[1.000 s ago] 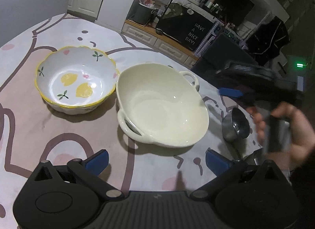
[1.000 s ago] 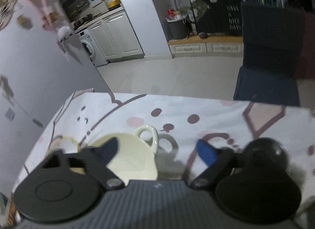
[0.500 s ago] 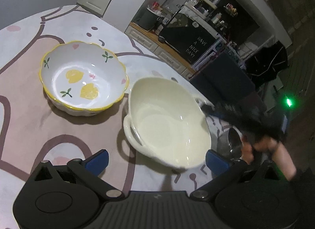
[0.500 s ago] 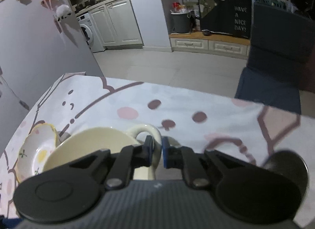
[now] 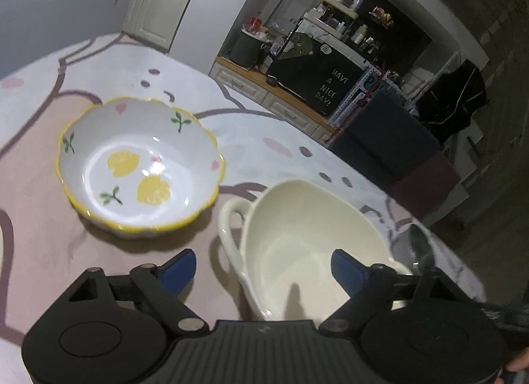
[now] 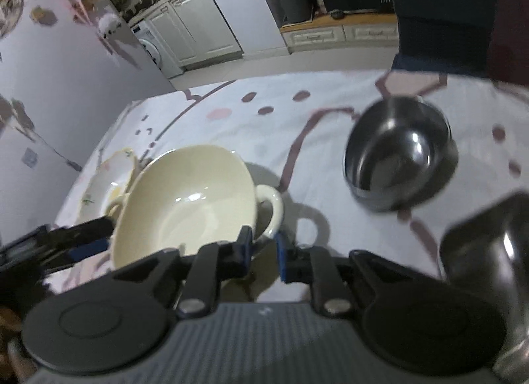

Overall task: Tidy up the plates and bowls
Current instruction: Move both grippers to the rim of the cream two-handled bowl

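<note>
A cream two-handled bowl point(image 5: 307, 245) point(image 6: 188, 199) is tilted and raised on its right side. My right gripper point(image 6: 264, 251) is shut on the bowl's right handle point(image 6: 272, 209). My left gripper point(image 5: 264, 265) is open just in front of the cream bowl's near rim, not touching it; it shows at the left in the right wrist view point(image 6: 82, 242). A white bowl with a yellow scalloped rim and lemon pattern point(image 5: 139, 166) point(image 6: 105, 182) sits on the table left of the cream bowl.
A dark steel bowl point(image 6: 396, 156) sits to the right of the cream bowl, with another metal container point(image 6: 489, 258) at the near right. The table has a pink-and-white patterned cloth point(image 5: 39, 139). A dark chair point(image 5: 390, 142) stands beyond the far table edge.
My right gripper closed on the cream bowl's right handle and lifted that side, tilting the bowl. My left gripper moved closer to the cream bowl.
</note>
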The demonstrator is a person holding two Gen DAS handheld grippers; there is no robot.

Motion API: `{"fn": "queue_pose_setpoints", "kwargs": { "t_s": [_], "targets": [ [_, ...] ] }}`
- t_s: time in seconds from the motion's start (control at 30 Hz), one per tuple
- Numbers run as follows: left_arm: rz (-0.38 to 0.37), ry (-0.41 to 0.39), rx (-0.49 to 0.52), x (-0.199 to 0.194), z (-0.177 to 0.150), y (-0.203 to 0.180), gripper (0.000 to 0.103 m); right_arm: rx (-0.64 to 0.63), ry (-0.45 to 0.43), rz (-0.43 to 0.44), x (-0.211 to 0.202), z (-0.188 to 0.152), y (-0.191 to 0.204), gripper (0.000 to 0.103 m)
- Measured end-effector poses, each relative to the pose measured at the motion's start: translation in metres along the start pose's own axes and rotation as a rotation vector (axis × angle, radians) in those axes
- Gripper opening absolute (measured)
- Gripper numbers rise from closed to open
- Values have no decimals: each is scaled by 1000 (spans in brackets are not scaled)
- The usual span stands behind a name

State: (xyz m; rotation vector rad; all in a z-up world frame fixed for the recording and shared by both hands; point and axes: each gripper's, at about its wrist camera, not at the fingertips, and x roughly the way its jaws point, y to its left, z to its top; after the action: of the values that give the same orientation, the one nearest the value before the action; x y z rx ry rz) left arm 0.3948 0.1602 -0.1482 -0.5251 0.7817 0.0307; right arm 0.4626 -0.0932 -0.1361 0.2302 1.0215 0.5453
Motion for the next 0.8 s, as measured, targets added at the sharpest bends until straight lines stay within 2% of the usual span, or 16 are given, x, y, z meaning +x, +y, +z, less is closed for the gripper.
{"fn": "queue_pose_setpoints", "kwargs": {
  "t_s": [0.17, 0.23, 0.43, 0.47, 0.5, 0.53, 0.57, 0.67, 0.73, 0.8],
  "targets": [
    [13, 19, 6, 9, -1, 9, 76, 166, -117, 71, -6, -13, -17, 25],
    [12, 11, 10, 10, 0, 10, 75, 201, -124, 59, -3, -15, -19, 14],
    [-11, 1, 23, 12, 1, 10, 75, 168, -118, 27, -13, -18, -16, 10],
    [-17, 2, 32, 14, 1, 8, 75, 162, -120, 24, -16, -18, -17, 0],
    [-22, 4, 41, 16, 2, 6, 75, 151, -141, 4, -22, -19, -18, 0],
    [-29, 6, 52, 18, 2, 3, 74, 124, -164, -91, -24, -18, -19, 0],
    [-35, 8, 68, 21, 3, 0, 74, 121, -189, -123, -29, -16, -25, 0],
    [-41, 12, 106, 27, 5, -8, 69, 267, -191, -33, -38, -15, -54, 0],
    [-37, 15, 115, 29, 5, -9, 64, 231, -210, -17, -42, -17, -50, 4],
    [-34, 21, 111, 30, 5, -8, 63, 233, -192, 52, -39, -17, -47, 12]
  ]
}}
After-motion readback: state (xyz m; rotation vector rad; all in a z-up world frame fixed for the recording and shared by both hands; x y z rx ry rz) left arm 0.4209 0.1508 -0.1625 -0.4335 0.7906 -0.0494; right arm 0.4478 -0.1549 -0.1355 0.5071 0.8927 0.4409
